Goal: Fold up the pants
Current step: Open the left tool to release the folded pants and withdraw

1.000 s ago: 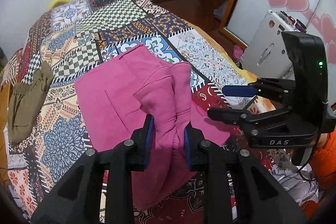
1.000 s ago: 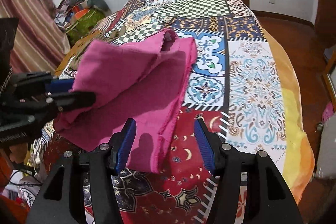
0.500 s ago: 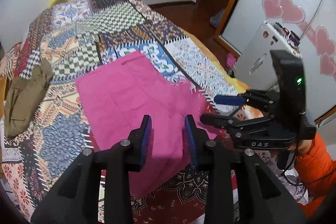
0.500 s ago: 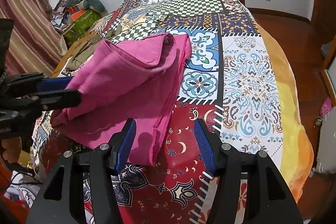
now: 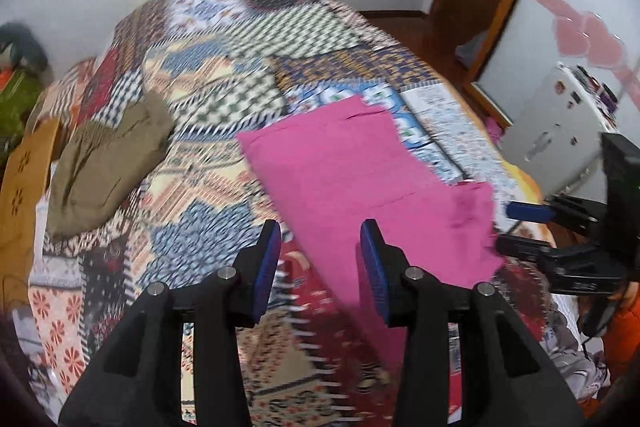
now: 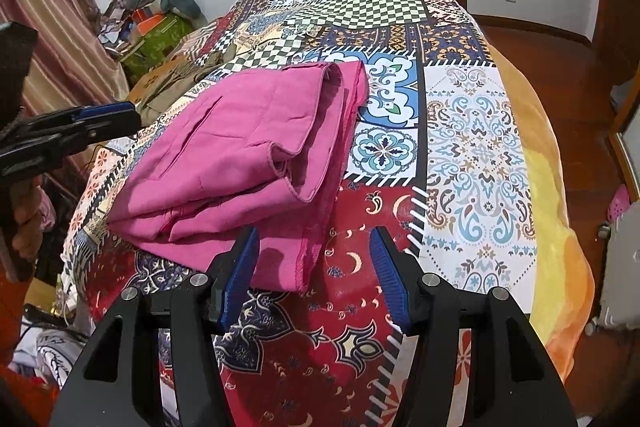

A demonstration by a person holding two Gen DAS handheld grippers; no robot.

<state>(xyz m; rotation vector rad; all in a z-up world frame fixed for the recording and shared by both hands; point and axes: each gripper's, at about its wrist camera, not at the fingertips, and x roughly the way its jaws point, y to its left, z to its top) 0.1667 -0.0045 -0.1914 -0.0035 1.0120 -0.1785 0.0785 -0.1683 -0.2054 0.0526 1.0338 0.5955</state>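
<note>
The right tool (image 6: 314, 269) hung with its jaws apart and empty over the near hem of the pink pants (image 6: 244, 155), which lay folded on the patchwork bed (image 6: 476, 147). The left tool (image 5: 318, 261), jaws opening, gripped nothing. Farther back, the top layer gaped loosely; I judged a careless pinch could drag it askew.

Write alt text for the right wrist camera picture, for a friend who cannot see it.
Folded pink pants lie on a bed under a bright patchwork bedspread. The right tongs hover open and empty at the pants' near edge, and the left tongs reach in from the left side. A white wall, striped curtains and a wooden floor surround the bed.
</note>
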